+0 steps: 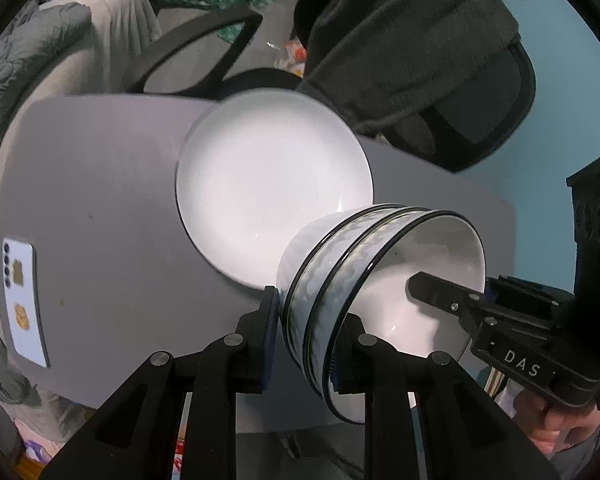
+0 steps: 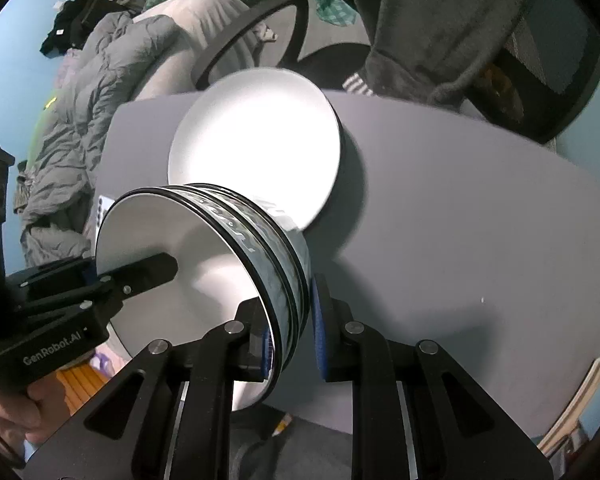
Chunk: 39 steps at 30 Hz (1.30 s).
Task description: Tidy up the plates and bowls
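The task looks midway, as far as can be judged. A white plate lies flat on the grey table, and the bowls are not yet set down: they hang tilted on their side above the table's near edge, just beside the plate. Placing them, perhaps on the plate, appears to be what remains.

There seem to be two nested bowls, white inside, ribbed near the base, with dark rims and a pale patterned band. The left gripper pinches their rim, one finger inside, one outside. The right gripper clamps the opposite rim likewise. A phone lies face down at the table's left edge.
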{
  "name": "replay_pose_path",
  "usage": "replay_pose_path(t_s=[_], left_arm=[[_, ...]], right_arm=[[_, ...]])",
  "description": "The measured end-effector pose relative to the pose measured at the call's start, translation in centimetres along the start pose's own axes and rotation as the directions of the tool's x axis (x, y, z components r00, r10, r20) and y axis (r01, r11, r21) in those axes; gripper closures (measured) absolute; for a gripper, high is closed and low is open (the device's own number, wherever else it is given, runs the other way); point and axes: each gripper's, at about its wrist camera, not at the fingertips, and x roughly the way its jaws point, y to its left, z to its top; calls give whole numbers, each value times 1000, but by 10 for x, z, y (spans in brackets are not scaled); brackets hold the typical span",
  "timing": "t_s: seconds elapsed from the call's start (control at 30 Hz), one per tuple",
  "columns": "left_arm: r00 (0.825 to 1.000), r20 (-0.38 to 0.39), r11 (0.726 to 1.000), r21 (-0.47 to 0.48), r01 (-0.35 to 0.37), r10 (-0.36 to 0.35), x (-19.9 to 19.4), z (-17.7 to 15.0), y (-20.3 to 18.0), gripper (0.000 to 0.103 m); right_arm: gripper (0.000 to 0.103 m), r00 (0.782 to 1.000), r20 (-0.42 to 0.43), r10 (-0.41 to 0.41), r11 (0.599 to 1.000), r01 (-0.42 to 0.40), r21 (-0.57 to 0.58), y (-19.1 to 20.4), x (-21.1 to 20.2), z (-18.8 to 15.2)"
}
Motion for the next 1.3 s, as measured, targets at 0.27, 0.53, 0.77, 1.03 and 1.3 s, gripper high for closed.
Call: replay_pose_path(t_s=[0.27, 0.53, 0.77, 1.03, 1.3], left_arm=[[1000, -10, 999, -20, -28, 28, 19, 40, 18, 83], [996, -69, 997, -40, -61, 58, 47, 52, 33, 83], [996, -63, 997, -32, -66, 64, 49, 61, 36, 83], [996, -47, 997, -16, -78, 77, 47, 73, 42, 83], [997, -18, 997, 17, -74, 74, 48, 68, 42, 81]], right_arm=[[86, 1000, 3, -5, 1000, 5, -12, 10, 15, 38], [85, 998, -45, -37, 999, 35, -38, 15, 41, 71], [85, 998, -52, -39, 998, 37, -45, 16, 46, 87], [85, 998, -29, -52, 997, 50, -58, 19, 46, 98], [82, 996, 2, -93, 991, 92, -98, 25, 47, 100]])
